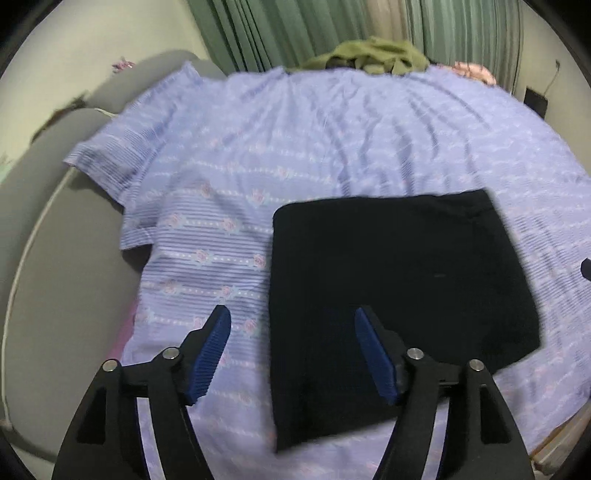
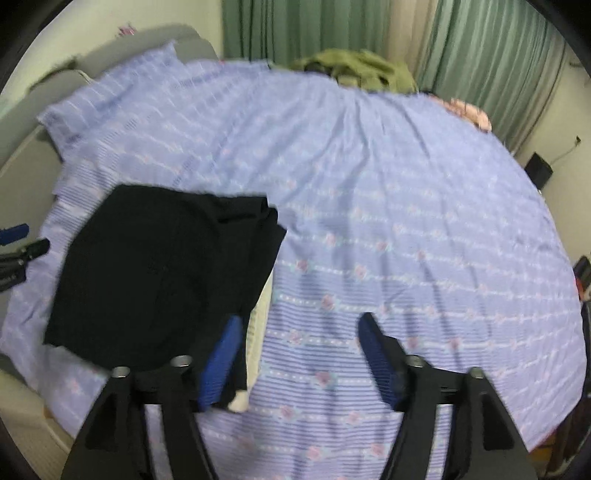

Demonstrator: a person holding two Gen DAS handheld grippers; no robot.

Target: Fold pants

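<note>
Black pants [image 1: 391,295] lie folded into a flat rectangle on the lilac flowered bedsheet [image 1: 295,140]. My left gripper [image 1: 293,317] is open and empty, hovering above the pants' near left edge. In the right wrist view the pants [image 2: 159,273] lie at the left, with layered edges at their far right corner. My right gripper [image 2: 299,325] is open and empty, above the sheet just right of the pants. A pale strip [image 2: 258,332] shows along the pants' right edge. The left gripper's tip [image 2: 14,236] shows at the far left.
A heap of olive green clothes [image 1: 369,55] and a pink garment [image 1: 476,72] lie at the bed's far edge, before green curtains [image 1: 295,29]. A grey headboard [image 1: 55,221] runs along the left. A black box [image 2: 537,170] stands by the wall at right.
</note>
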